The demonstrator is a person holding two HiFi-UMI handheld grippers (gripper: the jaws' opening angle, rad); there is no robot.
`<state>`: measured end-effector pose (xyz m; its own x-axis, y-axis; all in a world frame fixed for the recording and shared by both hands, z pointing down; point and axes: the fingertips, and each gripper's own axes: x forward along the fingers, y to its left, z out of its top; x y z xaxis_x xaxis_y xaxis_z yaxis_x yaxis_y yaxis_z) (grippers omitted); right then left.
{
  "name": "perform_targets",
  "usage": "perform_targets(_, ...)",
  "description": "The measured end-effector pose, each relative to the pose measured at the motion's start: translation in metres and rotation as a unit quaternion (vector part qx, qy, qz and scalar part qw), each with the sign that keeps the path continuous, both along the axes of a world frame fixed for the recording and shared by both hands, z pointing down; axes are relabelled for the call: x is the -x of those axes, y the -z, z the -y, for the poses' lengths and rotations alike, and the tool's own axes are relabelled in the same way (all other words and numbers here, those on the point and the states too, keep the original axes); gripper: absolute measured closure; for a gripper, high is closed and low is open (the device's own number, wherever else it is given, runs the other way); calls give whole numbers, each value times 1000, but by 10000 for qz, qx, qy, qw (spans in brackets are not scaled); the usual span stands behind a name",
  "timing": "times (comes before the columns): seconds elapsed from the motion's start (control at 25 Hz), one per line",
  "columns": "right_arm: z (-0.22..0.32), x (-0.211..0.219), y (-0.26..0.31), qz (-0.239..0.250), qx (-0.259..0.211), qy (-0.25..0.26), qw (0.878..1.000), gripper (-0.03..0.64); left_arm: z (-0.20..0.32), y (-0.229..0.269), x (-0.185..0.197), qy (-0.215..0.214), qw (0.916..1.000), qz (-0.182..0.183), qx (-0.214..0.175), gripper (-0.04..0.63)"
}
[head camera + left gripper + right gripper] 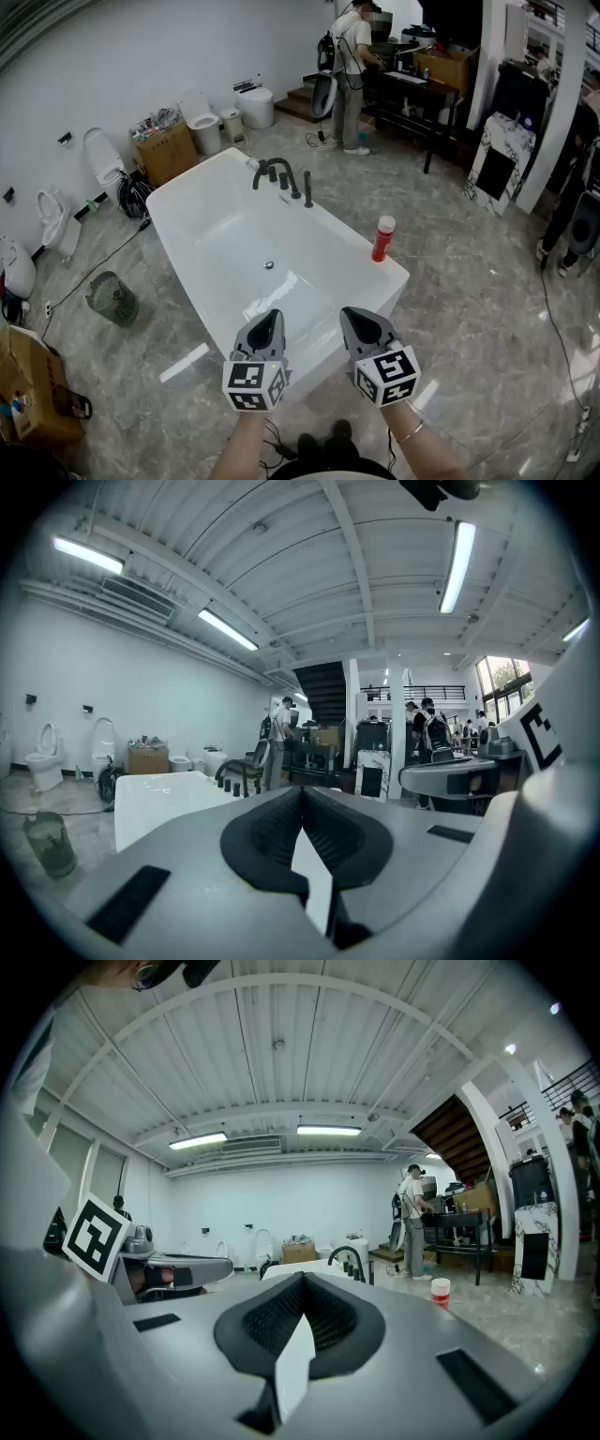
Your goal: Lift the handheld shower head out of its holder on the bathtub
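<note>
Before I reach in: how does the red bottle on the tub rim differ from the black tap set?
The red bottle has a white cap; the black tap set is all dark. The bottle stands alone on the right rim; the tap set is several pieces at the far end. Both stand upright on the bathtub rim.

There is one white bathtub (225,234), and one red bottle (382,238) stands on its edge. There are two grippers, one left gripper (267,323) and one right gripper (361,319). On the floor are one green wire basket (112,298), two brown boxes (169,150) and at least four white toilets (204,122).
</note>
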<state>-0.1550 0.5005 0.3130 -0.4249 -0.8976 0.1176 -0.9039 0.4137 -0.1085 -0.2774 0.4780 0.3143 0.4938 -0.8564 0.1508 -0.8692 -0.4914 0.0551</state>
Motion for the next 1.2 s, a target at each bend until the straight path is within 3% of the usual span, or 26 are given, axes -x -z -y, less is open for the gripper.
perform_targets(0.76, 13, -57, 1, 165, -84, 271, 9995, 609, 26, -9, -55, 259, 9996, 95, 69, 575)
perform_targets(1.2, 102, -82, -17, 172, -12, 217, 9996, 603, 120, -32, -87, 224, 9996, 28, 197, 571)
